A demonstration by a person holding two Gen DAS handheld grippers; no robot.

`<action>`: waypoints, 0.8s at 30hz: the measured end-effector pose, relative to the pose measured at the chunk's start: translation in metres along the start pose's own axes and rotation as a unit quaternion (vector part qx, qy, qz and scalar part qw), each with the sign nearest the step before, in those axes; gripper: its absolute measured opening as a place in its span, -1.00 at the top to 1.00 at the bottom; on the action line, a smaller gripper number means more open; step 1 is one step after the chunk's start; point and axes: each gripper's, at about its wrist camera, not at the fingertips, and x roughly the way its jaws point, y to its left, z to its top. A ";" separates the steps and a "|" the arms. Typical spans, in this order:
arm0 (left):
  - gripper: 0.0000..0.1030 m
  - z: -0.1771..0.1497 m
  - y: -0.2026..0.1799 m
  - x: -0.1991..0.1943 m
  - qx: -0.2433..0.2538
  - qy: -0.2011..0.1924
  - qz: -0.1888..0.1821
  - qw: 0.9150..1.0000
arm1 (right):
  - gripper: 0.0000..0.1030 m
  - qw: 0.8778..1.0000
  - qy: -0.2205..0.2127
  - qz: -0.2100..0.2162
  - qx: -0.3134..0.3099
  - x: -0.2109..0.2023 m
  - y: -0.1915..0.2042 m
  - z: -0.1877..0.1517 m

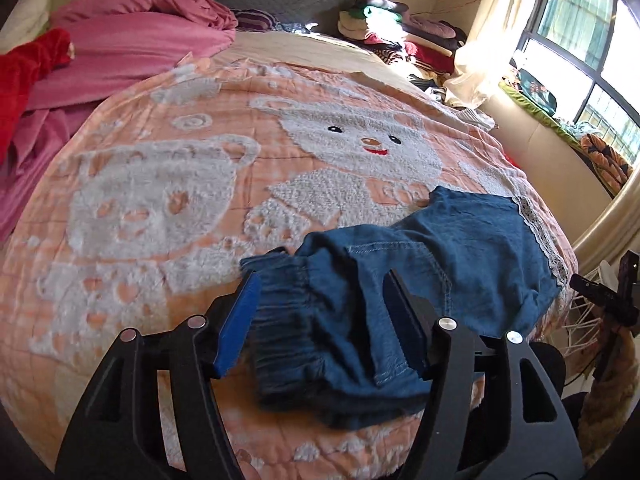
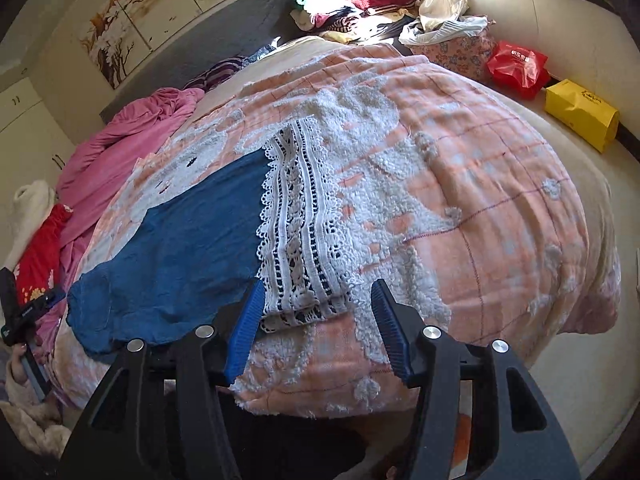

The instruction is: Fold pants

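Blue pants lie on the orange bear blanket near the bed's front edge. Their gathered elastic waistband sits between the fingers of my left gripper, which is open over it. In the right wrist view the pants stretch away to the left, and their white lace cuff lies just ahead of my right gripper. That gripper is open, with the cuff's near corner between its fingers.
A pink quilt and a red garment lie at the bed's left. Piled clothes sit at the headboard. A red bag and a yellow bag lie right of the bed. The other gripper's handle shows at far right.
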 end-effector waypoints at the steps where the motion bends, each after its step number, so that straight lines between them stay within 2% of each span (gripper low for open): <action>1: -0.10 -0.004 0.007 -0.003 -0.011 0.004 -0.002 1.000 | -0.05 1.000 -0.001 -0.002 0.002 0.002 0.000 -0.001; 3: -0.11 -0.011 0.017 -0.006 -0.028 0.013 -0.011 0.999 | -0.08 1.000 -0.004 -0.002 0.008 0.006 0.000 0.000; 5: -0.11 -0.018 0.024 -0.004 -0.045 0.024 -0.027 0.998 | -0.22 1.000 -0.009 -0.005 0.012 0.009 -0.001 0.001; 6: -0.11 -0.021 0.026 -0.001 -0.056 0.033 -0.037 0.997 | -0.23 1.000 -0.011 -0.007 0.013 0.010 -0.001 0.001; 7: -0.16 -0.023 0.028 0.002 -0.069 0.039 -0.053 0.995 | -0.23 1.000 -0.010 -0.007 0.013 0.012 -0.001 0.001; 8: -0.29 -0.025 0.028 0.006 -0.076 0.044 -0.065 0.994 | -0.23 1.000 -0.008 -0.006 0.014 0.014 -0.002 0.001; 11: -0.34 -0.030 0.025 0.022 -0.079 0.060 -0.050 0.994 | -0.23 1.000 -0.005 -0.004 0.024 0.020 -0.008 0.002; 13: -0.32 -0.032 0.022 0.028 -0.075 0.058 -0.038 0.995 | -0.23 1.000 -0.003 -0.003 0.026 0.022 -0.010 0.001; 15: 0.09 -0.033 0.016 0.032 -0.070 0.053 -0.028 0.996 | -0.15 1.000 0.000 -0.001 0.026 0.024 -0.010 0.001; 16: 0.26 -0.032 0.014 0.032 -0.064 0.050 -0.014 0.997 | 0.03 1.000 0.003 0.001 0.025 0.025 -0.010 0.001; 17: 0.33 -0.032 0.013 0.029 -0.057 0.049 -0.009 0.997 | 0.39 1.000 0.007 0.011 0.016 0.026 -0.008 0.000; 22: 0.38 -0.027 0.022 -0.004 -0.020 0.039 0.000 0.999 | 0.43 1.000 -0.007 0.003 -0.024 0.012 0.008 -0.005; 24: 0.37 -0.033 0.024 0.000 -0.010 0.059 -0.002 0.998 | 0.41 0.999 0.003 -0.020 -0.040 0.015 0.011 -0.007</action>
